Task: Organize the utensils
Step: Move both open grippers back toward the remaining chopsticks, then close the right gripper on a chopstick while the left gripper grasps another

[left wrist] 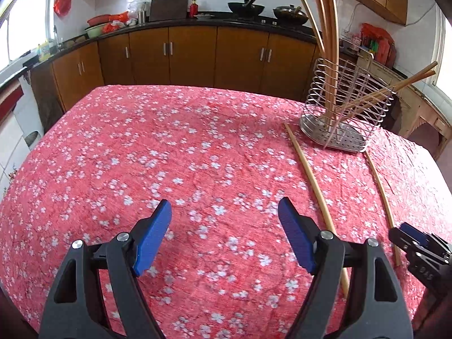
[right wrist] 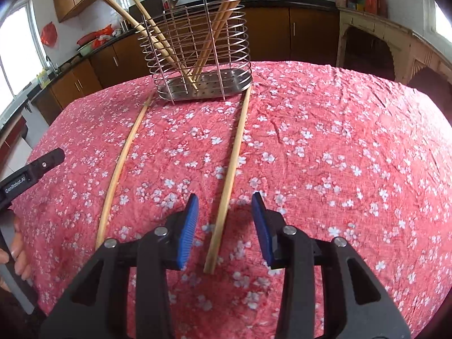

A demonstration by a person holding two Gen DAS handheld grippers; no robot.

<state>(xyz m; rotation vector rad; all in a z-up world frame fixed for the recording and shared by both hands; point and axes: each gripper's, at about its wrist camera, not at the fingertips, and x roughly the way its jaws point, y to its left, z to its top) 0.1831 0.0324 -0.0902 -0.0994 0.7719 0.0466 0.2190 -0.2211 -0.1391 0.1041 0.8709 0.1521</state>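
1. Hanging just over the near end of one loose chopstick (right wrist: 228, 175), the right gripper (right wrist: 225, 220) has its blue pads open about halfway, one on each side of the stick. It holds nothing yet. The stick is thin and round. If the pads close off-centre, it may roll or flick away across the cloth.

2. Grabbing so close to the end is risky. The far tip could droop or swing when the stick goes up, and the stick may twist in the pads.

3. The wire holder (right wrist: 197, 56) stands at the far end of the table, and the far tip of this stick lies right by its base. Several chopsticks already lean inside, some tilted far out. A swinging stick could knock them or hit the thin wires and push the holder over. I think it is light and would slide easily.

4. The red flowery tablecloth (right wrist: 339, 147) is wrinkled. If the pads dip too low, they could pinch the cloth with the stick and tug the holder along.

5. The left gripper (left wrist: 224, 220) is wide open and empty over bare cloth. The other loose chopstick (left wrist: 313, 189) lies just beside its right pad. A small bump could roll that one away.

6. The two grippers are near each other, so they could bump.
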